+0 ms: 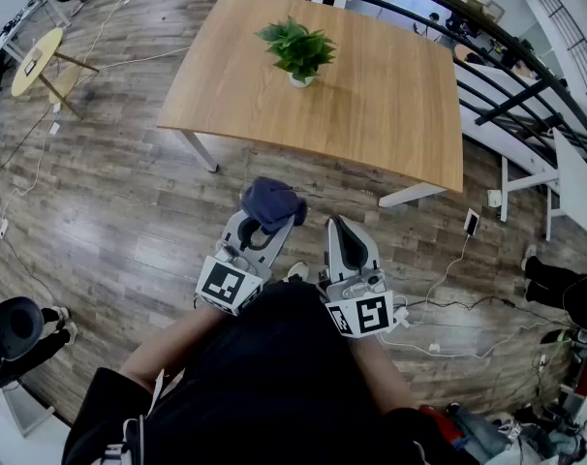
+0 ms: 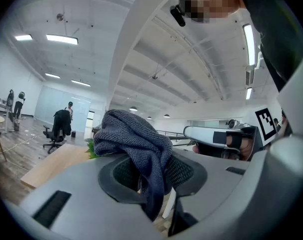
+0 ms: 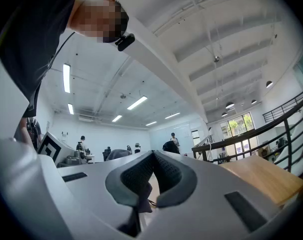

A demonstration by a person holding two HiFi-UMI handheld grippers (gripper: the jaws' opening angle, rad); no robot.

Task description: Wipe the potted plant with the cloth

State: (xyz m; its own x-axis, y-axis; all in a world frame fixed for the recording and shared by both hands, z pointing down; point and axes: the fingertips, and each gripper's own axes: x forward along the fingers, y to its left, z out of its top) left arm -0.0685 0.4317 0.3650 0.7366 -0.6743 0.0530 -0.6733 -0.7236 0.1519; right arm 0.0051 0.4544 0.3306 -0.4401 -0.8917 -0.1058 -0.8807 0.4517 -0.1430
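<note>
A small green potted plant (image 1: 297,50) in a white pot stands on the wooden table (image 1: 390,114), toward its far middle. My left gripper (image 1: 271,223) is shut on a dark blue-grey cloth (image 1: 271,202), which bunches up over the jaw tips (image 2: 136,144). It is held level over the floor, short of the table's near edge. Beside it, my right gripper (image 1: 334,225) is shut with nothing between its jaws (image 3: 152,159). Both grippers are well short of the plant. A few leaves of the plant (image 2: 91,148) peek out left of the cloth.
The table's white legs (image 1: 200,149) stand on the wood floor. A black railing (image 1: 507,56) and white benches run along the right. A round side table (image 1: 37,61) and office chairs sit at the far left. Cables and a charger (image 1: 471,223) lie on the floor.
</note>
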